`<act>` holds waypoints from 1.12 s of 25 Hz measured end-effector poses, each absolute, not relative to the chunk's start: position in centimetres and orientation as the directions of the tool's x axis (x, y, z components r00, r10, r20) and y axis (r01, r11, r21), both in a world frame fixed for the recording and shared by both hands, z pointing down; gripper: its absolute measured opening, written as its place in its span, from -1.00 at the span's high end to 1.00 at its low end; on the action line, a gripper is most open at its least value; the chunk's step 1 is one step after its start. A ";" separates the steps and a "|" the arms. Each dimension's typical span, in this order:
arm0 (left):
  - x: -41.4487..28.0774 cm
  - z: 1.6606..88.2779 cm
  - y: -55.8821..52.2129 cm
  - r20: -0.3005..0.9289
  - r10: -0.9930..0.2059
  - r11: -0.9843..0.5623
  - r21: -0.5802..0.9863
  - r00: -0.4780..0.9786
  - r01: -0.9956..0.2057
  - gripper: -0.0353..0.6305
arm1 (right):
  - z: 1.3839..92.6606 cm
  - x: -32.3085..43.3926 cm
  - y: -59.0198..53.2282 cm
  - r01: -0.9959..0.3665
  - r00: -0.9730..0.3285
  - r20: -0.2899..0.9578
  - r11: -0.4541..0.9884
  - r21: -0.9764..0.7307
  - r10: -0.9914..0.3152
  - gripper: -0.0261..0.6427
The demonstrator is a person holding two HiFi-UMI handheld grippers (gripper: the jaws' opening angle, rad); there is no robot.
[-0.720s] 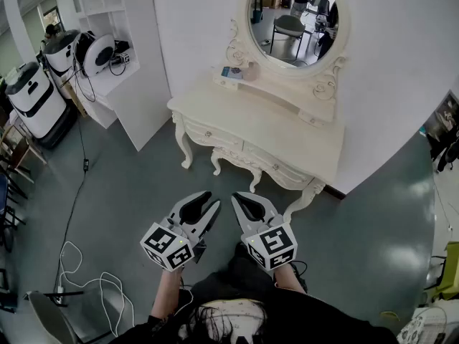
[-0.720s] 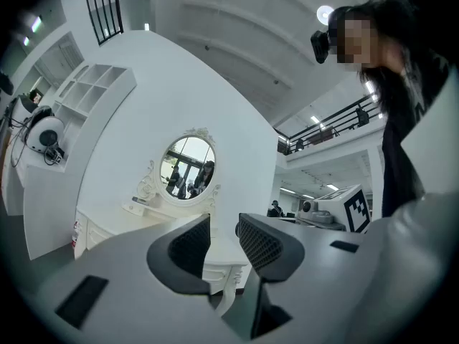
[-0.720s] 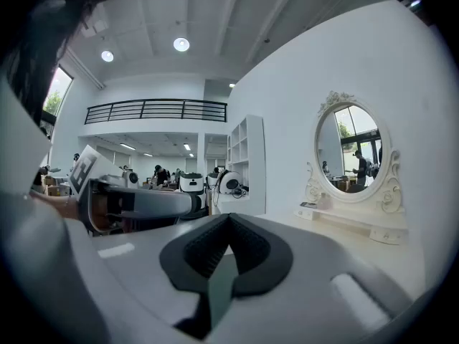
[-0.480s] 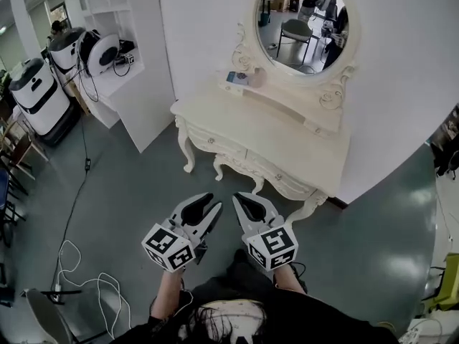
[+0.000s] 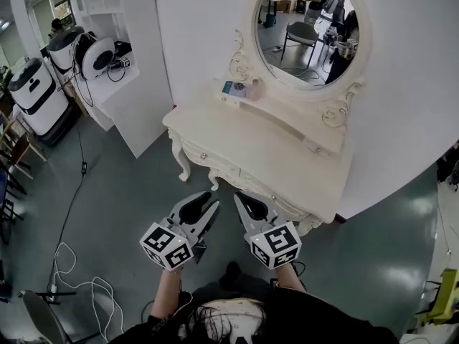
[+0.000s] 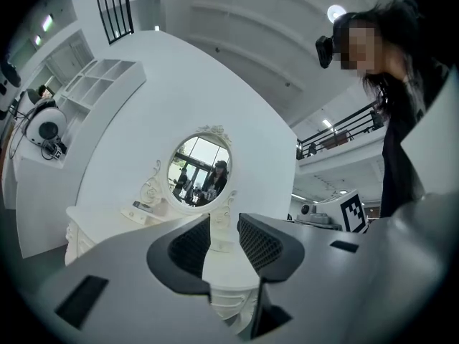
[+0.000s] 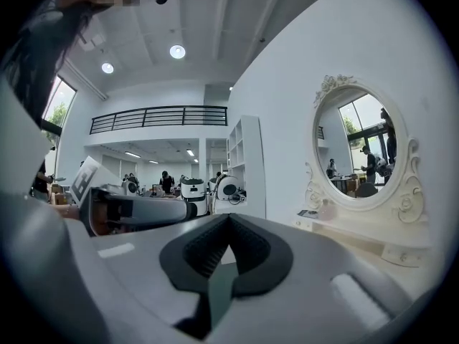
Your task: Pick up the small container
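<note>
The small container [image 5: 256,88] is a pale pink, see-through pot on the raised back shelf of a cream dressing table [image 5: 251,149], beside a flat blue box [image 5: 232,88]. It also shows far off in the right gripper view [image 7: 327,209]. Both grippers hang side by side over the floor, short of the table's front edge. My left gripper [image 5: 209,205] is open, with a narrow gap between its pads [image 6: 193,246] and nothing in it. The right gripper [image 5: 241,200] is shut and empty, its fingertips [image 7: 237,224] meeting.
A round mirror [image 5: 308,27] stands on the table against the white wall. To the left are a white shelving unit [image 5: 107,27], white round machines [image 5: 36,84] and cables [image 5: 79,278] on the grey floor. A chair back [image 5: 43,317] sits at the lower left.
The dressing table has come nearer and now reaches almost to the gripper tips. Both grippers keep the same pose side by side.
</note>
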State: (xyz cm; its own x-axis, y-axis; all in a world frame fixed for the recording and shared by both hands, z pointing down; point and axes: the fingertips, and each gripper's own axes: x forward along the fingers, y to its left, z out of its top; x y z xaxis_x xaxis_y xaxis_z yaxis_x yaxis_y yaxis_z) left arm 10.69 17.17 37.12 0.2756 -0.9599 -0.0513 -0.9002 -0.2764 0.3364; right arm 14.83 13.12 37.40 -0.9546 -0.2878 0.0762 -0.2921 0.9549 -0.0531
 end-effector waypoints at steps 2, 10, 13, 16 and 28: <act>10.7 37.1 15.6 -0.043 -0.961 -0.272 0.333 0.273 -0.903 0.54 | 37.4 14.7 11.6 -0.284 -0.958 0.069 0.957 -0.063 -0.280 0.89; 10.6 37.9 11.5 -0.007 -0.969 -0.235 0.333 0.247 -0.913 0.54 | 38.1 13.8 7.4 -0.236 -0.971 0.072 0.967 -0.092 -0.230 0.89; 10.5 37.9 10.6 0.011 -0.969 -0.232 0.322 0.249 -0.918 0.54 | 38.0 13.3 6.5 -0.226 -0.974 0.061 0.969 -0.103 -0.220 0.89; 10.3 38.0 10.0 0.028 -0.967 -0.230 0.323 0.252 -0.918 0.54 | 38.2 12.8 5.8 -0.225 -0.974 0.052 0.968 -0.113 -0.220 0.89; 6.3 39.6 5.1 0.040 -0.944 -0.296 0.339 0.329 -0.893 0.54 | 39.4 8.8 1.1 -0.295 -0.955 0.075 0.948 -0.115 -0.288 0.89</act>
